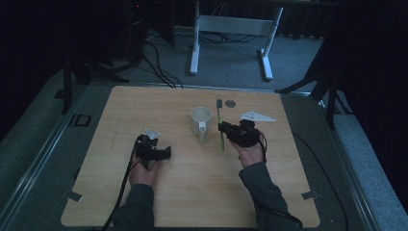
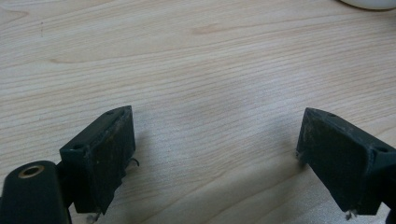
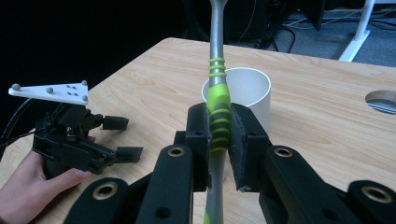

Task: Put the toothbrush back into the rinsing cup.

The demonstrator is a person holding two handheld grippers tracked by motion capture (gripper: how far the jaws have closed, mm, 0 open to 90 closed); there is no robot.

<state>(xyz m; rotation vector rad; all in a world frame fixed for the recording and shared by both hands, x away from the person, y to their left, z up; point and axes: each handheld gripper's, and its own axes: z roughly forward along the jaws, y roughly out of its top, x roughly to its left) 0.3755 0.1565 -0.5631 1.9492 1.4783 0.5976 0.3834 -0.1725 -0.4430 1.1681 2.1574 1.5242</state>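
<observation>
Toothbrush (image 3: 219,116) pinched in right gripper (image 3: 219,140) beside white mug (image 1: 200,122); left gripper (image 2: 215,154) jaws spread over bare table (image 2: 196,70).

Left gripper (image 2: 215,158) jaws spread wide over bare wooden table (image 2: 196,70); white mug's (image 2: 369,3) base at top edge.

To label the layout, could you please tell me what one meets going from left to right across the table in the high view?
Left gripper → white mug → green toothbrush, clamped in the right gripper → grey three-cornered plate.
</observation>
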